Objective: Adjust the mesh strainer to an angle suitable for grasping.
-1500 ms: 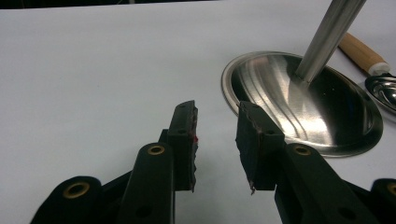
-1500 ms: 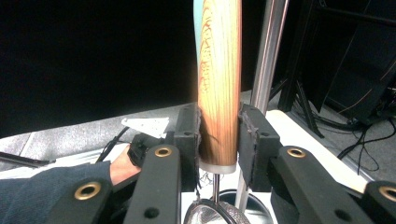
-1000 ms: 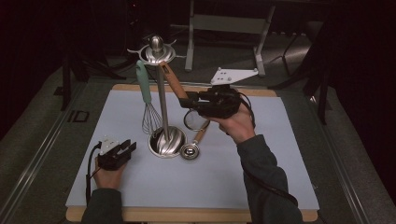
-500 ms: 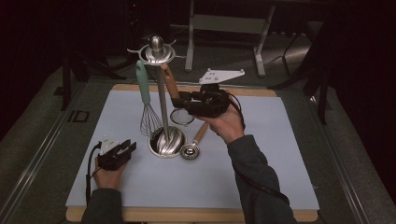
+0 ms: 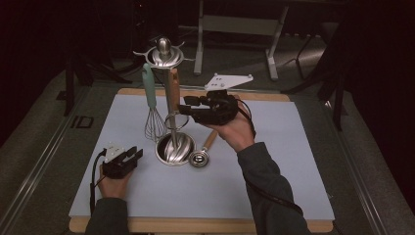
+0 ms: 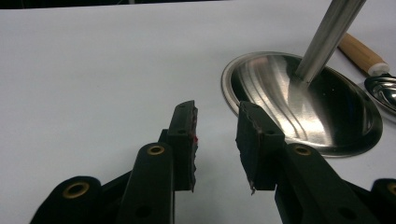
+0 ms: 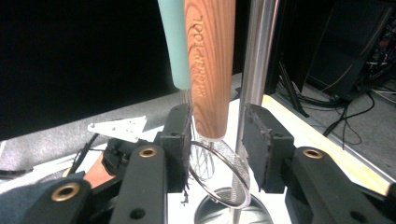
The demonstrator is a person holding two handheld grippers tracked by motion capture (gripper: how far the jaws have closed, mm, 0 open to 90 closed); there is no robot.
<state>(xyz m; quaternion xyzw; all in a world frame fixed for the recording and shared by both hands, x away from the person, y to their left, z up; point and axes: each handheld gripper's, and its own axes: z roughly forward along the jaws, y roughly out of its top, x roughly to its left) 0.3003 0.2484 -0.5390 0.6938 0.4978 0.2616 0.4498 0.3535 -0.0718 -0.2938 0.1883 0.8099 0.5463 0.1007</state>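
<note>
While the right gripper [image 7: 217,149] is spreading its fingers off the wooden-handled strainer [image 7: 210,70] hanging on the utensil stand [image 5: 172,147], a careless withdrawal is risking snagging it loose; the left gripper [image 6: 215,140] is resting released on the worktop [image 5: 244,196].

Stand [image 5: 173,147] polished glossy steel; strainer handle [image 7: 209,70] smooth grained wood; whisk handle [image 5: 149,85] matt teal plastic; mat [image 5: 274,161] matt.

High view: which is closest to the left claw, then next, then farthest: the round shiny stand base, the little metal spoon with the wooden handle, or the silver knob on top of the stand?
1. Round shiny stand base, just right of the left claw.
2. Little metal spoon with the wooden handle, lying beyond the base's right edge.
3. Silver knob on top of the stand, high up at the back.
</note>
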